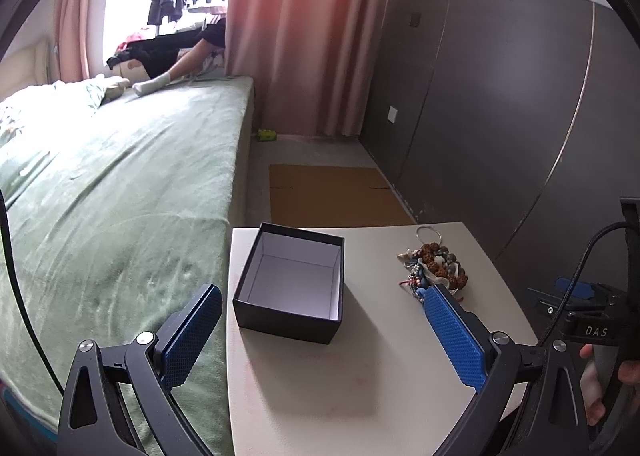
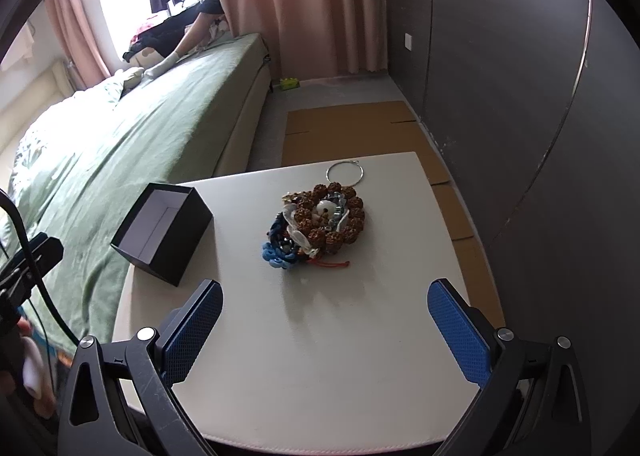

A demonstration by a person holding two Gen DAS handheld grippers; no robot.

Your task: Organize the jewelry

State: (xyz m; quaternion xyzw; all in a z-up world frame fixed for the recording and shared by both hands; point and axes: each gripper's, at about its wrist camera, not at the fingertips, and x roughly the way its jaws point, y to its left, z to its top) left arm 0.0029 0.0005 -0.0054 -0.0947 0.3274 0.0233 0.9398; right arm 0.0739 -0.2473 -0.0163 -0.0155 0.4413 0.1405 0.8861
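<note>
My left claw (image 1: pixel 322 316) and right claw (image 2: pixel 324 310) both gape wide, empty. Bracelet pile (image 2: pixel 320 222) lies mid-surface (image 2: pixel 320 356); open black box (image 2: pixel 162 232) sits left, long axis pointing away toward the bed (image 2: pixel 140 136).

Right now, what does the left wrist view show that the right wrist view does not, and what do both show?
Only the left wrist view shows the whole white floor of the black box, empty, and the right gripper at its edge.

Only the right wrist view shows the jewelry pile clearly: brown bead bracelet, blue cord piece, red cord.

Both show the white table, the silver ring beyond the pile, the green bed, and open, empty jaws.
</note>
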